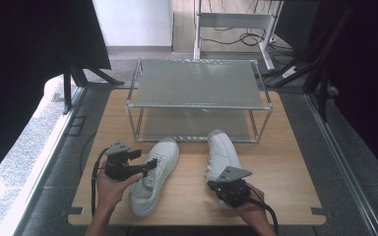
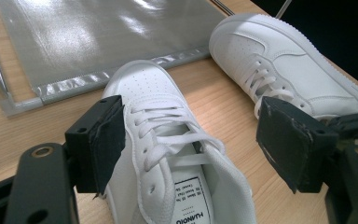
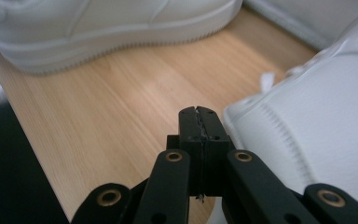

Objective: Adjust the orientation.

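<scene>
Two white sneakers lie on the wooden table [image 1: 280, 162], toes toward a metal rack. My left gripper [image 1: 142, 158] is open, its jaws standing wide on either side of the left sneaker [image 1: 153, 184] at its laces. In the left gripper view the gripper [image 2: 191, 140] straddles that sneaker's [image 2: 168, 135] tongue, neither pad touching it, and the right sneaker [image 2: 284, 60] lies beyond. My right gripper [image 1: 225, 188] sits at the heel of the right sneaker [image 1: 223, 150]. Its jaws are shut [image 3: 199, 123] with nothing between them, just beside that sneaker's heel [image 3: 317, 135]; the left sneaker [image 3: 112, 28] lies across the top.
A two-shelf metal rack [image 1: 197, 83] stands at the back of the table, its silver lower shelf [image 2: 98, 37] right behind the sneakers' toes. Bare wood [image 3: 121, 102] lies between the two sneakers. The table's front edge is close to both hands.
</scene>
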Motion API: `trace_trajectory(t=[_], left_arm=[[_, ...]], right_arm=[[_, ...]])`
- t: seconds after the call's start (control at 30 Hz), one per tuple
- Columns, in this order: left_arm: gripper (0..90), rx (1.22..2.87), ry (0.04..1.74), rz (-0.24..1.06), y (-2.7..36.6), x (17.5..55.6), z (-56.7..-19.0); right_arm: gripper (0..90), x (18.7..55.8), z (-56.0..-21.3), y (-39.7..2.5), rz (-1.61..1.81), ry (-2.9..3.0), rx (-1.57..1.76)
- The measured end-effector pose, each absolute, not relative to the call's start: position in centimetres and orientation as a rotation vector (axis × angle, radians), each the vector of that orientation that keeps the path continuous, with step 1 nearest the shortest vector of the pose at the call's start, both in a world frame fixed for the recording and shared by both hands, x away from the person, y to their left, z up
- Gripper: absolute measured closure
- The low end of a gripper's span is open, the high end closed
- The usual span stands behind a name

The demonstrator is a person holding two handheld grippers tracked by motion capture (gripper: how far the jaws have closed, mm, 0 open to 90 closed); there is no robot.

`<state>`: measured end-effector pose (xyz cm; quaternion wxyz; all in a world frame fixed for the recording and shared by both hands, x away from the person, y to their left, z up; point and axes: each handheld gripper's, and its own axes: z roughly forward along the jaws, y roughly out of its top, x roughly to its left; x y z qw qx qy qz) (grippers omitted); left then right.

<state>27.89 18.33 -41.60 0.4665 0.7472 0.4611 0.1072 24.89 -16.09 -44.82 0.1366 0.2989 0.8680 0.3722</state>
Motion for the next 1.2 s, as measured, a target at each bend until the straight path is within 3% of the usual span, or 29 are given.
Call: trace_trajectory(t=[0.53,0.93,1.2], left_arm=[[28.2,1.801,1.134,0.307,18.9,27.5,-41.2],[29.1,1.77,1.149,0.276,19.1,27.5,-41.4],[30.1,1.774,1.151,0.244,19.1,27.5,-41.2]], right_arm=[[90.0,25.1,-45.3,-17.8,0.975,2.466,0.945],[90.0,25.8,-44.4,-21.9,1.05,2.359,1.008],[90.0,27.5,-44.6,-27.1,1.177,2.339,1.174]])
